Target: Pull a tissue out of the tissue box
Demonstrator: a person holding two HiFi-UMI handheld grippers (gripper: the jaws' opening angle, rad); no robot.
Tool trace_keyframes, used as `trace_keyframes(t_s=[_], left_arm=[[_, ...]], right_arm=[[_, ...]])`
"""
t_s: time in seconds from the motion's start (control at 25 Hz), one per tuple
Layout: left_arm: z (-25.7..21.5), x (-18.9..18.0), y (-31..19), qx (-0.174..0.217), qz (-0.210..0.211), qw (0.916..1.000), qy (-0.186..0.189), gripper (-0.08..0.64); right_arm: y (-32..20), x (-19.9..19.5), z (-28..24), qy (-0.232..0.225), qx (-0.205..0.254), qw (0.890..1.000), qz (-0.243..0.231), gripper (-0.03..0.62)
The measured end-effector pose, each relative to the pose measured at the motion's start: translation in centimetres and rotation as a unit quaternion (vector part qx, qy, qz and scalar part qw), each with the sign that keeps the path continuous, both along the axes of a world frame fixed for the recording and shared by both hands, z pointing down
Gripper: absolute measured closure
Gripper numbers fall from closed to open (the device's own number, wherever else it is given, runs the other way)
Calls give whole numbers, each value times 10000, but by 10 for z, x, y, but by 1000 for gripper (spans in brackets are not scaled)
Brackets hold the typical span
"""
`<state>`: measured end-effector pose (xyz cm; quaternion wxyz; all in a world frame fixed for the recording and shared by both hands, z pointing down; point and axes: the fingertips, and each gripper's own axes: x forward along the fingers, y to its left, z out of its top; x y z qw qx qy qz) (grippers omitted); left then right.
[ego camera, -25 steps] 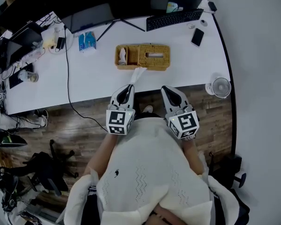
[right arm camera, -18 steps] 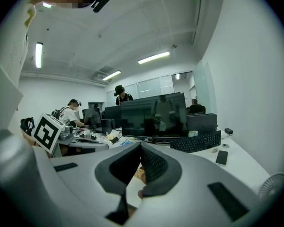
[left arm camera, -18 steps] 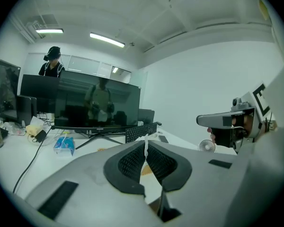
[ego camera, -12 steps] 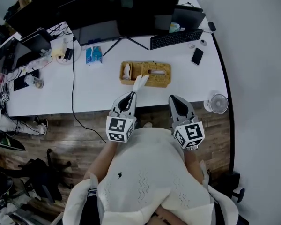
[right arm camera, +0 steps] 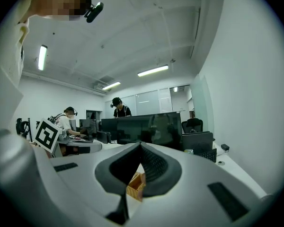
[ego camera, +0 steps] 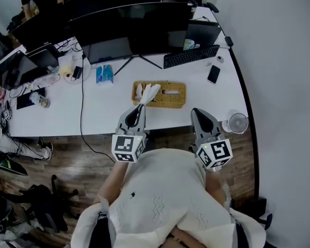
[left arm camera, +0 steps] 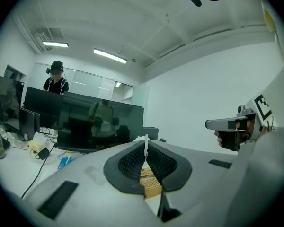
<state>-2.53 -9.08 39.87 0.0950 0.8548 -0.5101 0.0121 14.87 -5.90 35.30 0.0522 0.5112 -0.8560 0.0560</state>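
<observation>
Left gripper (ego camera: 141, 106) pinches a white tissue (ego camera: 151, 93) by one thin edge, the sheet apparently free of the wicker tissue box (ego camera: 170, 100) on the desk (ego camera: 103, 110). Right gripper (ego camera: 196, 111) idles closed and empty, right of the box. Such a slim hold could slip or tear. A second ago the tissue hung short of the box's near edge; it now shows across it.
</observation>
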Motion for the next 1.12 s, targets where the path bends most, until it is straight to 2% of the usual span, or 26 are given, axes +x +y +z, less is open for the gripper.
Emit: trace_keyframes(t_s=[0.32, 1.12], left_arm=[[-12, 1, 0, 157, -14, 9999, -37, 543], [-17, 8, 0, 177, 17, 9998, 2, 543]], right_arm=[[-2, 1, -18, -242, 186, 9995, -37, 592], [1, 0, -19, -211, 199, 9993, -231, 592]])
